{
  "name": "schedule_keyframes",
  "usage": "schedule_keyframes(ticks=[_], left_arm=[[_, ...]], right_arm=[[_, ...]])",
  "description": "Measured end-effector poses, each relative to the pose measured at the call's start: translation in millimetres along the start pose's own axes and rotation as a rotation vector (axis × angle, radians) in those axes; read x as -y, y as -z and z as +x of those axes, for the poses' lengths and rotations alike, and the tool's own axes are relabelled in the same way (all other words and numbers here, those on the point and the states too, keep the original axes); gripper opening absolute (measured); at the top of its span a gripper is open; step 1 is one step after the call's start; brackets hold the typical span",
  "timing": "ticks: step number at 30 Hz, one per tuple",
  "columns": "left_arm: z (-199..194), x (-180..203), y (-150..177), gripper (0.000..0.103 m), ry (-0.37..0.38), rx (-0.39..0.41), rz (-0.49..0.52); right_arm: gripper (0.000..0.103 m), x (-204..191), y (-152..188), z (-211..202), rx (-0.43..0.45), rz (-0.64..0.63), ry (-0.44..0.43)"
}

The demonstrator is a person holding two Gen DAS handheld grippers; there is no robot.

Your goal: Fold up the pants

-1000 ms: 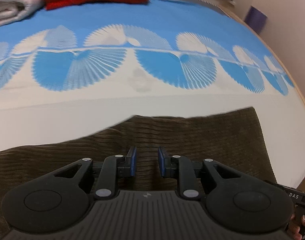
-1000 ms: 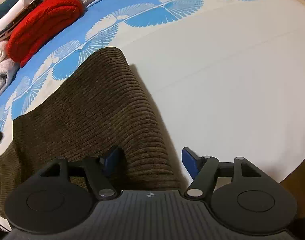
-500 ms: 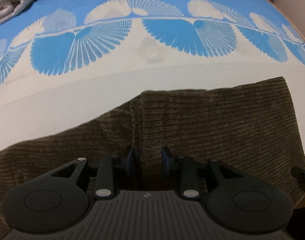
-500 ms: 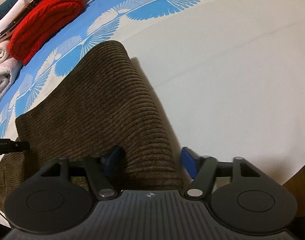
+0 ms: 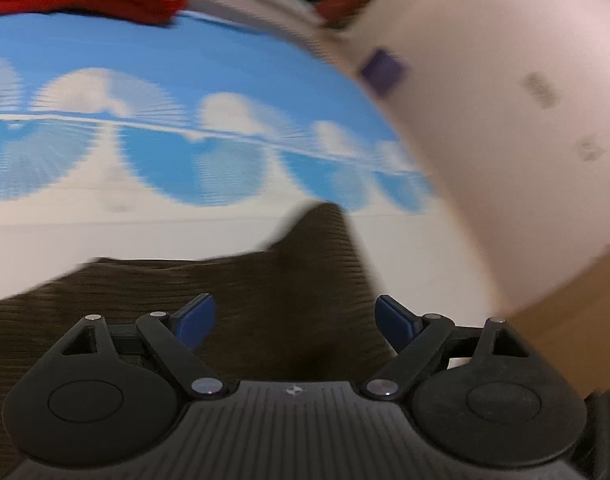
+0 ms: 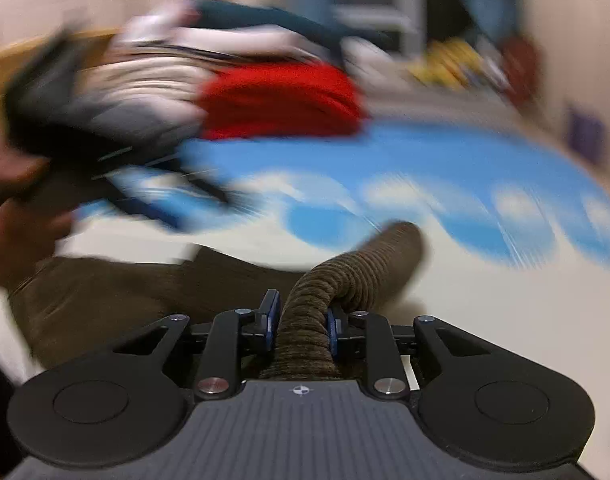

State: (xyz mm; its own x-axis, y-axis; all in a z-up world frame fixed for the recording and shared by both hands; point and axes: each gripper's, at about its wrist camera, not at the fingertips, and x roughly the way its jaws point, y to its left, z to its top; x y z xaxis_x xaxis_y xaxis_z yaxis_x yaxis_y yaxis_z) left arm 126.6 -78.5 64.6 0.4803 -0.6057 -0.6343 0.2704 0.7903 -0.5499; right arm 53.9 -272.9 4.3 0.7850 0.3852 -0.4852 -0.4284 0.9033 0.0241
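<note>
The brown corduroy pants (image 5: 225, 300) lie folded on the bed cover. My left gripper (image 5: 295, 314) hovers over them with its jaws opening wide. The cloth lies beneath the spread fingers and neither pad presses on it. My right gripper (image 6: 301, 320) is closing on a bunched fold of the pants (image 6: 345, 280). Both blue pads squeeze that ridge of cloth, which rises off the bed and runs away from me. The left gripper (image 6: 153, 200) shows as a dark blur at the left of the right wrist view, with a hand (image 6: 13, 208) behind it.
The bed cover (image 5: 185, 80) is blue with white fan shapes and has a plain white band nearer to me. A folded red knit (image 6: 281, 100) and a stack of folded clothes (image 6: 153, 80) sit at its far side. A pale wall (image 5: 505, 120) and wooden floor (image 5: 577, 300) lie to the right.
The left jaws went from nearly closed on the pants to wide apart, and that gripper lifted and tilted up. The right gripper rolled, closed on a fold and raised it.
</note>
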Motion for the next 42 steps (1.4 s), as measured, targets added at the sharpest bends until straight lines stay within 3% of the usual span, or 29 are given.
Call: schedule_keyframes(ticks=[3, 6, 7, 8, 10, 15, 17, 19, 20, 23, 26, 32, 36, 37, 38, 40, 42], left_arm=[[2, 8, 3, 0.092, 0.025, -0.034, 0.023], [15, 9, 8, 0.092, -0.112, -0.081, 0.072], [20, 7, 11, 0.083, -0.168, -0.109, 0.083], [27, 3, 14, 0.052, -0.231, -0.145, 0.094], [35, -11, 19, 0.029, -0.333, -0.208, 0.092], [27, -20, 21, 0.021, -0.343, -0.205, 0.095], [16, -23, 21, 0.02, -0.339, -0.183, 0.09], [1, -30, 20, 0.019, -0.346, -0.163, 0.077], [-10, -35, 18, 0.019, -0.346, -0.146, 0.072], [-51, -52, 13, 0.018, -0.349, -0.086, 0.047], [-95, -75, 18, 0.018, -0.368, -0.016, 0.007], [-184, -144, 38, 0.018, -0.444, 0.088, -0.115], [-227, -201, 60, 0.02, -0.538, 0.101, -0.211], [-232, -215, 65, 0.03, -0.555, 0.098, -0.243], [-237, -230, 72, 0.052, -0.586, 0.093, -0.288], [-244, -256, 81, 0.074, -0.605, 0.085, -0.356], [-243, -276, 89, 0.082, -0.558, 0.07, -0.43]], right_arm=[[0.022, -45, 1, -3, 0.046, -0.192, -0.084], [0.021, -75, 6, -1, 0.046, -0.307, -0.147], [0.02, -81, 7, 1, 0.043, -0.328, -0.16], [0.02, -85, 8, 3, 0.039, -0.34, -0.169], [0.019, -88, 7, 8, 0.028, -0.344, -0.181], [0.024, -95, 4, 20, -0.023, -0.325, -0.208], [0.032, -92, -4, 18, -0.024, -0.273, -0.251], [0.059, -86, -12, 13, 0.011, -0.211, -0.281], [0.063, -81, -17, 9, 0.039, -0.17, -0.298], [0.065, -59, -27, 4, 0.1, -0.017, -0.365], [0.065, -37, -29, 14, 0.105, 0.13, -0.367], [0.065, -33, -30, 66, -0.023, 0.31, -0.323], [0.065, -55, -27, 96, -0.122, 0.335, -0.338], [0.065, -63, -22, 97, -0.142, 0.337, -0.347], [0.065, -69, -18, 101, -0.167, 0.343, -0.359], [0.067, -82, -15, 109, -0.212, 0.356, -0.378], [0.071, -91, -13, 124, -0.26, 0.371, -0.392]])
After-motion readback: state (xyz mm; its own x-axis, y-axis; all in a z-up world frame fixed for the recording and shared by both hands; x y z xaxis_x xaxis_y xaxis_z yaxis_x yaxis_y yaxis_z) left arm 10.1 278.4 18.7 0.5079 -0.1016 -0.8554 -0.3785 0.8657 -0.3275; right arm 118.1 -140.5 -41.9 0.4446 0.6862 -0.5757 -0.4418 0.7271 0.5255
